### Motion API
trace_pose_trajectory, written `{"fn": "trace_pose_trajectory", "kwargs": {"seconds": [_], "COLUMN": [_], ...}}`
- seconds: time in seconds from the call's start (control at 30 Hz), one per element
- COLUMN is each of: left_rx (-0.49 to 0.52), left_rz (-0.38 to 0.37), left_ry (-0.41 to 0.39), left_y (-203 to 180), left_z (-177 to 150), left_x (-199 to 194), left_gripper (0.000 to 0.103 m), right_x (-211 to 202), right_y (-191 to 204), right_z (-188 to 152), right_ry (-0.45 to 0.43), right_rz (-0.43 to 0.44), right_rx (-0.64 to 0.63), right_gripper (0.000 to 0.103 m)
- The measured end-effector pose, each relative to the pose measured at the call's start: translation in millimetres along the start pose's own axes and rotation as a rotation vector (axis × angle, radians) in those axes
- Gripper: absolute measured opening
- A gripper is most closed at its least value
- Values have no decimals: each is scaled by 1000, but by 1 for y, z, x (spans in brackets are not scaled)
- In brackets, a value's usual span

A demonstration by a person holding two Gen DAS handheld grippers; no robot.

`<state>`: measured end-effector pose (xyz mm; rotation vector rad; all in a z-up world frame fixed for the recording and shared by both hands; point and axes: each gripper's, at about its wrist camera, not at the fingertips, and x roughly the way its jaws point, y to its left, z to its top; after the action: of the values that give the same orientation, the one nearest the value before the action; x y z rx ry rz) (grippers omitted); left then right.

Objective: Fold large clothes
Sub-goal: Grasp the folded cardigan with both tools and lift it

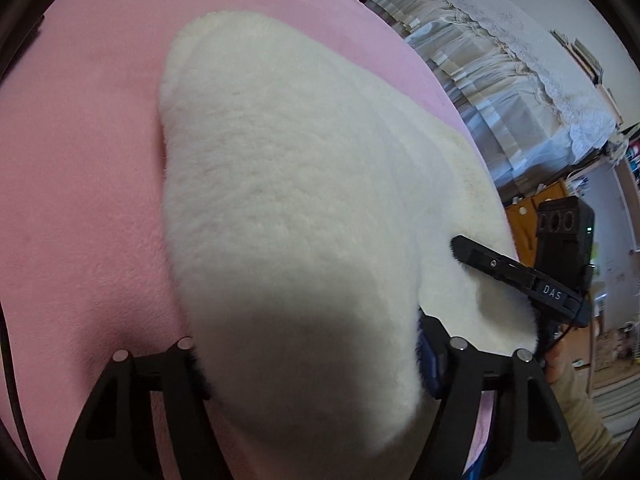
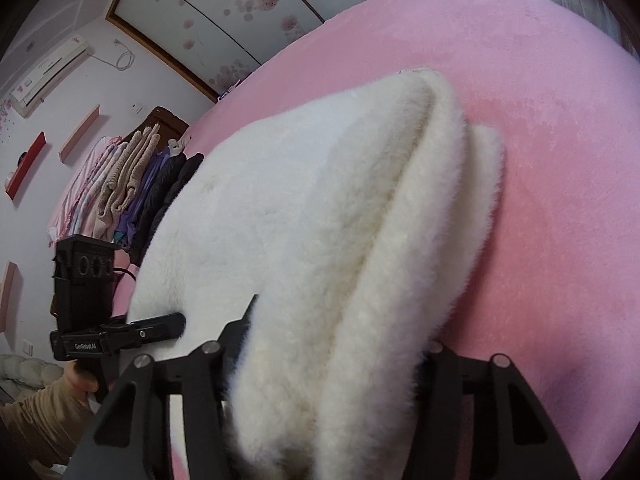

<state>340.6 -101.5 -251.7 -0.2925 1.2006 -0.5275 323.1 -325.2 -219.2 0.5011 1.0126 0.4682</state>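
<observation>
Both tools grip the white fleece garment [image 1: 288,184]: left tool [image 1: 312,364] and right tool [image 2: 324,364] each clamp a thick folded bunch between their fingers. It lies across the pink bed [image 2: 560,160], reaching its near edge. Each tool tilts downward over the fleece

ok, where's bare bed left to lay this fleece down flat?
Bare pink bed cover runs wide on the left of the white fleece garment in the left wrist view, and right of it and beyond its far end in the right wrist view. Crowded: the near edge, where the left gripper and the right gripper clamp the fleece.
</observation>
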Motion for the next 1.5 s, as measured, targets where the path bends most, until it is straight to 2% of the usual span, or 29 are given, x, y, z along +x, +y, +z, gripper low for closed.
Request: {"fn": "trace_pose_trajectory", "kwargs": {"seconds": [0.13,0.23,0.5,0.63,0.73,0.93,1.03,1.13,1.27,1.33,1.5], "left_rx": [34,44,43,4,-39,-92,-96,-95,-46,-40,-33], "left_rz": [71,88,94,77,57,68,101,138,197,204,207], "left_ry": [-5,7,49,55,51,-26,-88,-157,-252,-295,-384], "left_y": [-20,-27,-21,-4,16,62,86,114,150,175,249], "left_z": [-5,-16,-92,-131,-150,-164,-152,-123,-59,-25,65], "left_x": [-18,-36,-98,-137,-166,-256,-315,-377,-454,-486,-539], "left_gripper": [67,66,66,66,66,66,66,66,66,66,67], "right_x": [-10,-16,-39,-47,-50,-35,-23,-8,19,36,91], "right_y": [11,21,57,86,116,208,259,314,393,434,518], "right_z": [-8,-22,-89,-119,-129,-115,-92,-57,6,43,130], "right_ry": [-8,4,27,46,61,92,83,62,17,-14,-108], "right_rz": [-24,-22,15,25,30,74,127,188,257,284,314], "right_rx": [2,4,32,45,29,-79,-126,-170,-219,-244,-275], "right_gripper": [48,47,47,47,47,46,46,46,46,46,46]}}
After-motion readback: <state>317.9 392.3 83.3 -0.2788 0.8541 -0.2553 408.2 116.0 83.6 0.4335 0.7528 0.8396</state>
